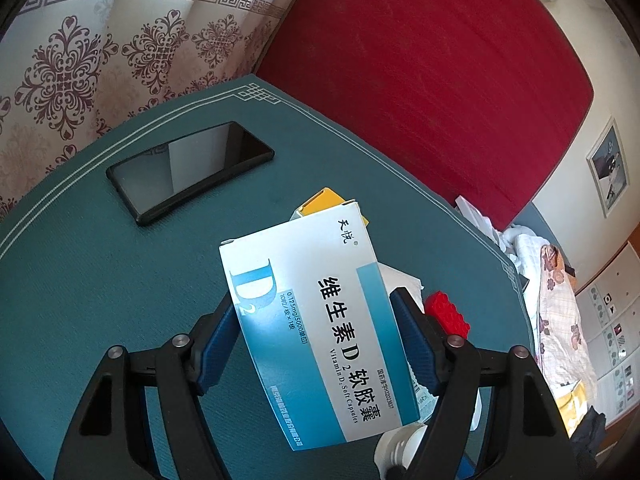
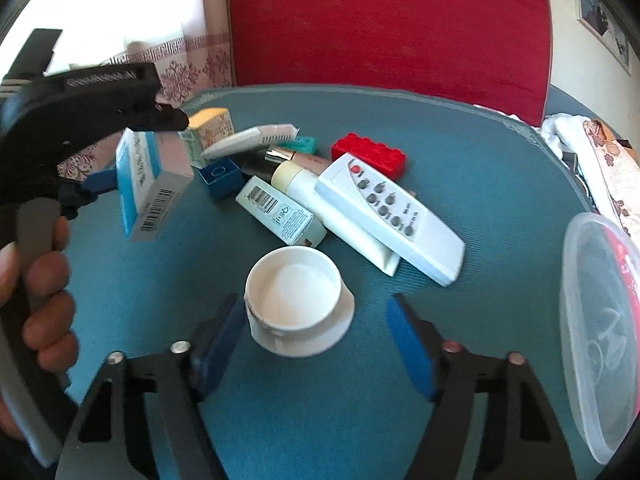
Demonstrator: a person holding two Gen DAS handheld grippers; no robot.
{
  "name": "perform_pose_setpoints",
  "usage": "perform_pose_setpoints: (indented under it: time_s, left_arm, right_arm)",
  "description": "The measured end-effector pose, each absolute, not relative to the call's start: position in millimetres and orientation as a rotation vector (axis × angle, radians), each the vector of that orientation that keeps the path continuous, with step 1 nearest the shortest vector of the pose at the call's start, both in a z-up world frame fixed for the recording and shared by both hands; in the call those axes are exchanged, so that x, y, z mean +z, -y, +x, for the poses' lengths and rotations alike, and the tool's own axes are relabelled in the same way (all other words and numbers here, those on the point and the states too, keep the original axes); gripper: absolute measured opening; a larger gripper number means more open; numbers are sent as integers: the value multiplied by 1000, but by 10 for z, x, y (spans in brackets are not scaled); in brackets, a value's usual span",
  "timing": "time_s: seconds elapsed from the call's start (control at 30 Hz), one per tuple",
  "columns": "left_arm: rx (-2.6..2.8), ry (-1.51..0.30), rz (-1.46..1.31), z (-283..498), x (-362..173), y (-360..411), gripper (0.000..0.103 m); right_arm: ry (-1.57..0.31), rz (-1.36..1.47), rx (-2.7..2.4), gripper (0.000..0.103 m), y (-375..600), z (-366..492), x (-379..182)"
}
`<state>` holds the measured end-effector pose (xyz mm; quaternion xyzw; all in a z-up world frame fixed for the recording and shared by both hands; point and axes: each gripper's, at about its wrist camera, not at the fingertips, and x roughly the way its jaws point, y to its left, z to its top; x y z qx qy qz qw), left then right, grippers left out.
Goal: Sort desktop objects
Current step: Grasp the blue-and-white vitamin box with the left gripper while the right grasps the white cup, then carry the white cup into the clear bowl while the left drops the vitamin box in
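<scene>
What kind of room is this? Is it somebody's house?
Probably a home, maybe a bedroom. Patterned curtains hang behind a teal table, flowered bedding lies beside it, and a framed picture hangs on the wall. The table holds everyday things: a phone and a remote.

Each hand-held gripper (image 2: 316,340) has black angular arms with triangular cut-outs, round silver screws at the pivots and blue ribbed pads. The left hand-held gripper (image 1: 316,344) has a grey trigger.
</scene>
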<state>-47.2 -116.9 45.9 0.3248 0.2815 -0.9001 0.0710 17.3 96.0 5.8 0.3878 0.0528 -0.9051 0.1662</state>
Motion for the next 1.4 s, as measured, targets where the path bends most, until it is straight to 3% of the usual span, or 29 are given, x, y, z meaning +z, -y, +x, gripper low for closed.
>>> perform_pose_setpoints:
  time_s: [0.07, 0.2, 0.27, 0.9, 1.4]
  left_arm:
    - [-2711, -843, 979, -475, 458, 1158, 77]
    - [-2717, -840, 989, -514, 439, 1191, 77]
    - [-2717, -841, 993, -519, 433, 1192, 77]
    - [-2809, -741, 1014, -533, 464, 974, 77]
    - [-2898, -627, 1029, -505, 510, 694, 77]
  right_arm:
    - [-160, 1125, -2567, 67, -917, 131, 16]
    - [-172, 1121, -2574, 64, -894, 144, 19]
    - [-159, 1111, -2578, 56, -916, 173, 37]
    - [-56, 1038, -2680, 57, -1298, 428, 311]
    - [49, 985, -2945, 57, -2237, 633, 603]
